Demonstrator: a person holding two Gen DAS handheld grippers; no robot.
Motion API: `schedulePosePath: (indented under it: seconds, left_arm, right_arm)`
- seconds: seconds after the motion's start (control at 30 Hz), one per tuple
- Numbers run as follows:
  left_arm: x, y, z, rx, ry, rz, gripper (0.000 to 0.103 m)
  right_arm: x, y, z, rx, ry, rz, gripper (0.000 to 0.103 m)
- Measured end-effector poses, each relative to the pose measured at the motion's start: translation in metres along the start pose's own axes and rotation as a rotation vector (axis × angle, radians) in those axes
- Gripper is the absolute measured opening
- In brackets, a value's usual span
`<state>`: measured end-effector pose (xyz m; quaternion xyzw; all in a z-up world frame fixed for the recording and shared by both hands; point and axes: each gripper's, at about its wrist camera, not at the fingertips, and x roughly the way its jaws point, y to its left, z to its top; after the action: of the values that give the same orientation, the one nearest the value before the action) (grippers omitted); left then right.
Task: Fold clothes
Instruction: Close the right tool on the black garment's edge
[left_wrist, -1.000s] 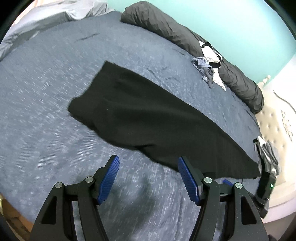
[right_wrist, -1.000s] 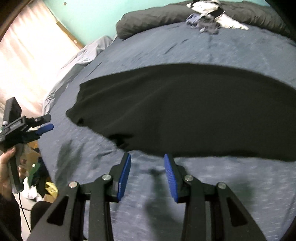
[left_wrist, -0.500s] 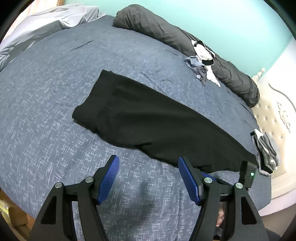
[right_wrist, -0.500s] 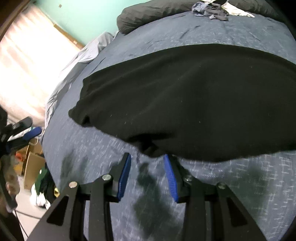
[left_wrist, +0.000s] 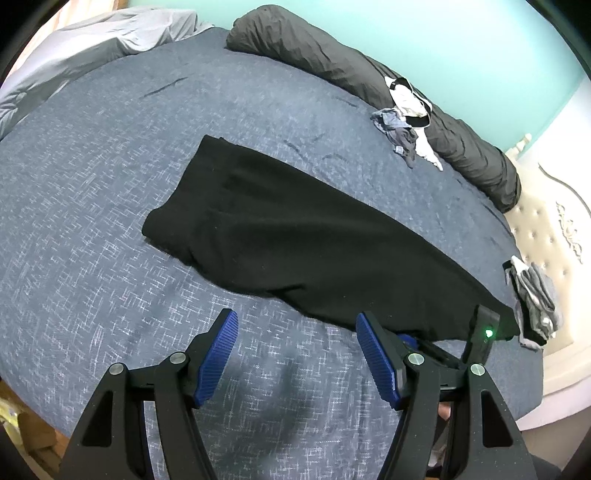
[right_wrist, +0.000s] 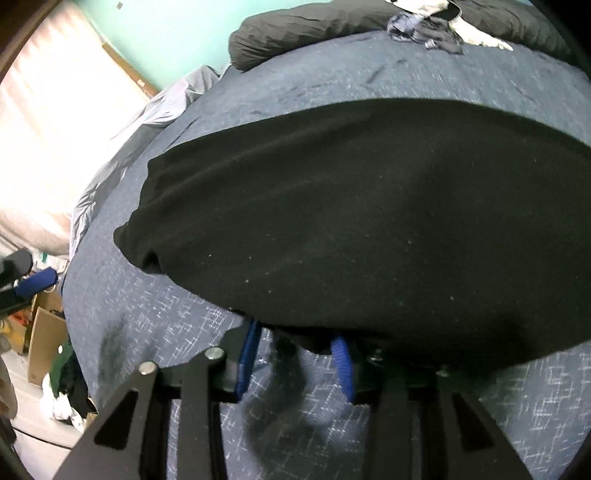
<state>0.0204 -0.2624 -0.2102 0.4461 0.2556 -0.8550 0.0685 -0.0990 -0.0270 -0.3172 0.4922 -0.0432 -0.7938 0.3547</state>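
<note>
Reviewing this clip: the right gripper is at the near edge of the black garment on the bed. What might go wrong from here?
1. The right gripper has its open fingers under the hem of the black garment; closing may catch only one layer, or pinch the blue bedspread too.
2. The left gripper hovers open, off the cloth, so a one-sided lift would likely drag the garment askew.

Left claw (left_wrist: 297, 354): 2 blue-padded fingers (left_wrist: 218, 358) spread wide, nothing between them, angled down and forward. Right claw (right_wrist: 295, 354): fingers apart at a narrower gap, tips hidden under dark cloth; whether they grip it cannot be told
</note>
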Motion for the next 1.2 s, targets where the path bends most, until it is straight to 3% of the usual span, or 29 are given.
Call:
schedulePosePath:
  seconds: [0.03, 0.13, 0.57, 1.0, 1.1, 1.2]
  left_arm:
    - [0.002, 0.000, 0.001, 0.001, 0.001, 0.005, 0.071]
    - [0.006, 0.001, 0.001, -0.001, 0.007, 0.016, 0.071]
    - [0.012, -0.004, 0.002, 0.004, 0.017, 0.005, 0.071]
    - [0.010, -0.002, 0.001, -0.005, 0.017, 0.002, 0.071]
    - [0.010, -0.005, 0.002, 0.002, 0.016, 0.002, 0.071]
    - [0.012, -0.009, 0.002, 0.009, 0.016, 0.004, 0.071]
  right_arm:
    - [-0.002, 0.000, -0.001, -0.008, -0.004, 0.000, 0.010]
    - [-0.004, 0.002, -0.005, -0.018, -0.003, 0.012, 0.006]
    - [-0.014, 0.006, -0.020, -0.070, 0.024, 0.049, 0.005]
    - [-0.004, -0.004, -0.005, 0.035, 0.028, 0.046, 0.015]
    - [-0.006, -0.005, -0.006, 0.026, 0.025, 0.065, 0.005]
    - [-0.010, 0.005, -0.014, -0.036, 0.031, 0.042, 0.004]
